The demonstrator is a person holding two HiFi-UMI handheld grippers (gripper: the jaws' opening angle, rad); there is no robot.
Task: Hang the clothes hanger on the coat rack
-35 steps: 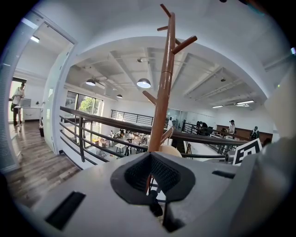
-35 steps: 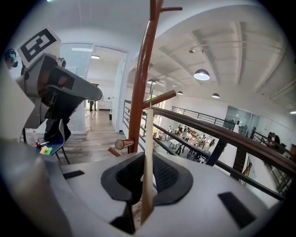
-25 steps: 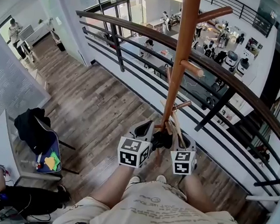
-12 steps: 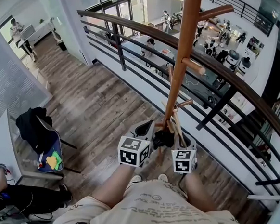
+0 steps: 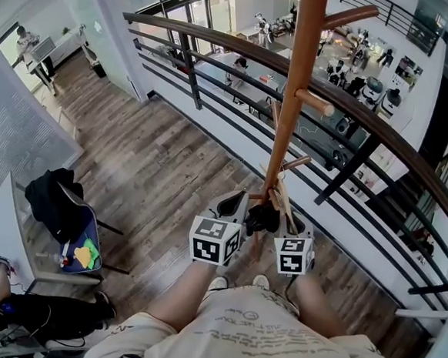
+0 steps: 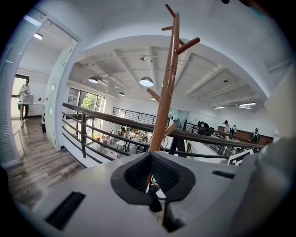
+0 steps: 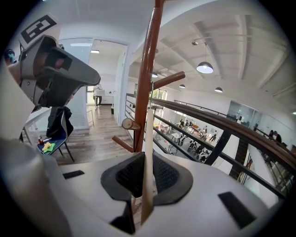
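Note:
The coat rack's brown wooden pole (image 5: 292, 102) rises right in front of me, with short pegs (image 5: 316, 104) angled off it. It also shows in the left gripper view (image 6: 166, 83) and the right gripper view (image 7: 148, 69). The pale wooden clothes hanger (image 5: 284, 202) is held low against the pole, between both grippers. My right gripper (image 5: 276, 219) is shut on the hanger's flat bar (image 7: 148, 152), which stands on edge between the pads. My left gripper (image 5: 254, 214) is shut too, with a thin wooden edge (image 6: 149, 173) pinched in its pads. The hanger's hook is hidden.
A dark curved railing (image 5: 219, 43) with black bars runs behind the pole, with an open atrium beyond it. A chair with a black jacket (image 5: 56, 204) stands at the left on the wood floor. A seated person (image 5: 13, 312) is at the bottom left.
Both grippers and the hanger stay close together at the base of the pole. Only the head view has shifted a little; the pole now sits slightly further right.

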